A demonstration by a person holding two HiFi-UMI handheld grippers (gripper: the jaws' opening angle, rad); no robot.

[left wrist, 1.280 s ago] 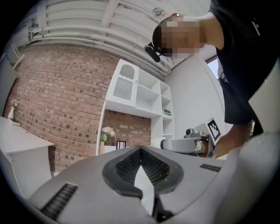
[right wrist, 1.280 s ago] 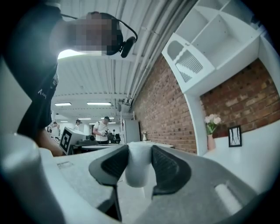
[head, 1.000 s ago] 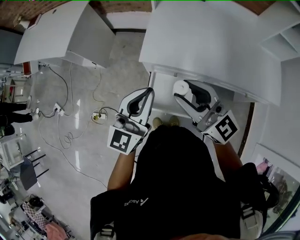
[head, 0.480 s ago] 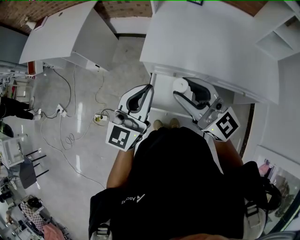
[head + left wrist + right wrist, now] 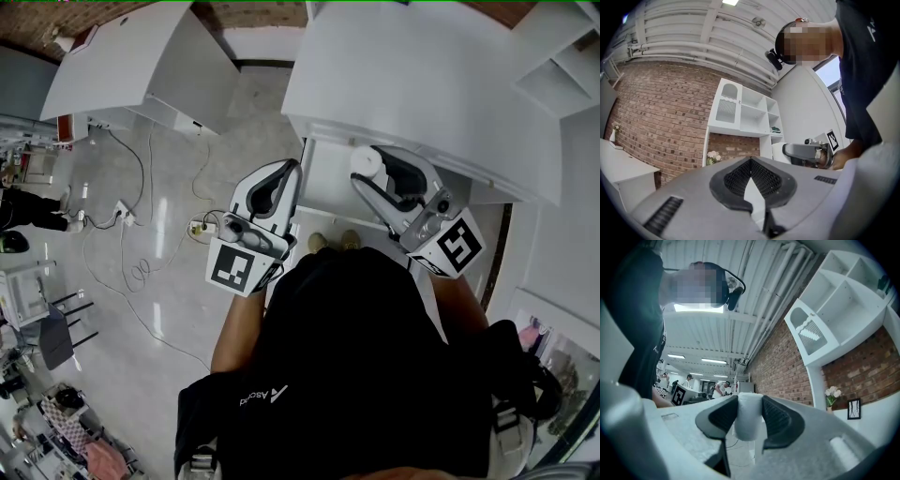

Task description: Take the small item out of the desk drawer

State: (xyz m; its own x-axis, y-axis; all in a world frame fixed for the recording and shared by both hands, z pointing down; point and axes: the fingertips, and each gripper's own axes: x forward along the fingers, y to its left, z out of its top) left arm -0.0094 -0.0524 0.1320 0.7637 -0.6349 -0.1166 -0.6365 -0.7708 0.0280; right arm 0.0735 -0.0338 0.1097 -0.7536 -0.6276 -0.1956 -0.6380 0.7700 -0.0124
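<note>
Gleaming grey floor (image 5: 173,309), loose cables (image 5: 139,275), white desk (image 5: 422,84), brick wall (image 5: 661,117) beyond.

Bright, even light fills the head view. The white counter (image 5: 422,84) is nearly washed out, and the glossy floor (image 5: 155,281) carries soft glare toward nine o'clock. Both gripper views bend hard at the rims and go black in the corners. Ceiling strip lights (image 5: 712,361) glow at nine o'clock in the bluish right gripper view, where the right tongs (image 5: 749,420) and their white cylinder (image 5: 747,430) are soft-focused.
</note>
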